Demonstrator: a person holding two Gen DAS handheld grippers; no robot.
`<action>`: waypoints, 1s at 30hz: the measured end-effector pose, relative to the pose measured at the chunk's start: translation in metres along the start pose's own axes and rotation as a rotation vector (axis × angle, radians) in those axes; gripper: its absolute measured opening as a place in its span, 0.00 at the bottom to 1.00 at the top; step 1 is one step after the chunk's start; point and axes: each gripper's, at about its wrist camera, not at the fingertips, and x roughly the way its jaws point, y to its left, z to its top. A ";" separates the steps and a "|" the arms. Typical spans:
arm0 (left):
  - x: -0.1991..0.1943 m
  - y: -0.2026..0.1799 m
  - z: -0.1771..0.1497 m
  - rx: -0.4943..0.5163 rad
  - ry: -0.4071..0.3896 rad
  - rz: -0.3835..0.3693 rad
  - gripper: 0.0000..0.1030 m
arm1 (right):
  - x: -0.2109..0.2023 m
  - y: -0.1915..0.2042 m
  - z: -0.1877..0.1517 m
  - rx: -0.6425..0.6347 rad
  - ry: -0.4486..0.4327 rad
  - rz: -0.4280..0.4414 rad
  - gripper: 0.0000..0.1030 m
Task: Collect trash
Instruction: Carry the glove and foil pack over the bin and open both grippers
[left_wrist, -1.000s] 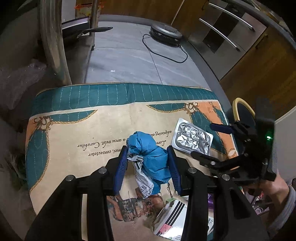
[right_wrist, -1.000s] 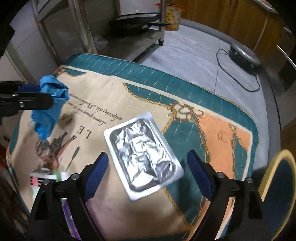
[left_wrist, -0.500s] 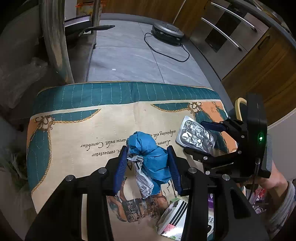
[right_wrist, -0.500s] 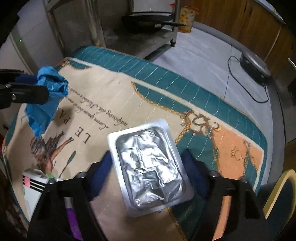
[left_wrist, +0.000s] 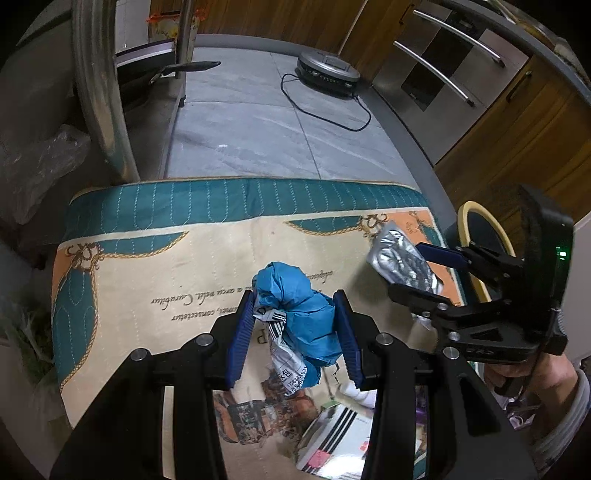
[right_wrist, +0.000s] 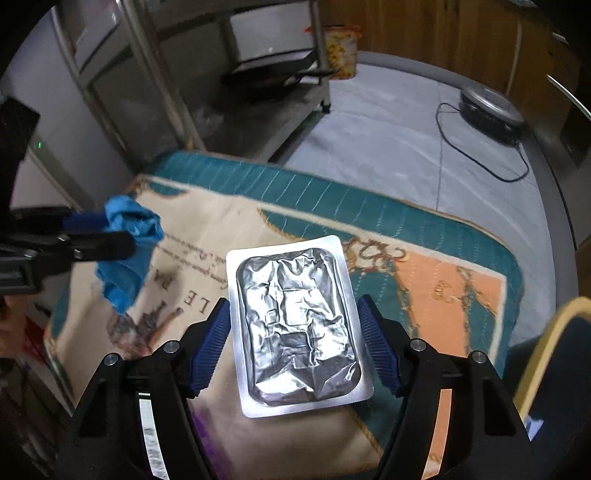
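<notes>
Right gripper (right_wrist: 295, 347): clamped on the foil tray (right_wrist: 295, 325), blue ribbed pads against its two long edges. The jaws have just been closing, with the tray between them. The tray's long axis runs straight out along the fingers, away from the camera; its near end sits down between the jaws and its far end overhangs them. In the left view the tray tilts clear of the cloth (left_wrist: 166, 258), so it reads as lifted, not lying.

Tray material: thin silver foil, rectangular, rounded corners, flat matte rim, centre crumpled and shiny. Light and easily dented; I judge the side grip will hold only if the rim does not buckle.

Left gripper (left_wrist: 291, 328): clamped on a blue wad (left_wrist: 295, 306), crumpled paper or thin plastic, with a printed white wrapper (left_wrist: 286, 362) hanging from it. The wad is held above the cloth.

Both hands are loaded, so the coming move is to carry them to a bin. No bin is in view. The right hand lies to the right of the left, grippers near but apart.

Below the grippers: a striped box (left_wrist: 332, 435) at the near edge, still on the cloth, and closer to the left gripper.

Cloth: quilted, cream centre with printed script, teal and orange border.

Beyond: grey tiled floor (left_wrist: 258, 129), round robot vacuum (left_wrist: 327, 70) with a black cord, metal rack legs (left_wrist: 99, 92), and wood cabinets.
</notes>
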 end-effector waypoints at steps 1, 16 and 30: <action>-0.001 -0.002 0.001 0.000 -0.004 -0.005 0.41 | -0.005 -0.001 -0.001 0.003 -0.006 -0.006 0.69; -0.013 -0.064 0.013 0.064 -0.056 -0.094 0.41 | -0.085 -0.025 -0.041 0.127 -0.089 -0.069 0.69; -0.003 -0.125 0.016 0.127 -0.066 -0.168 0.41 | -0.136 -0.080 -0.079 0.285 -0.192 -0.114 0.69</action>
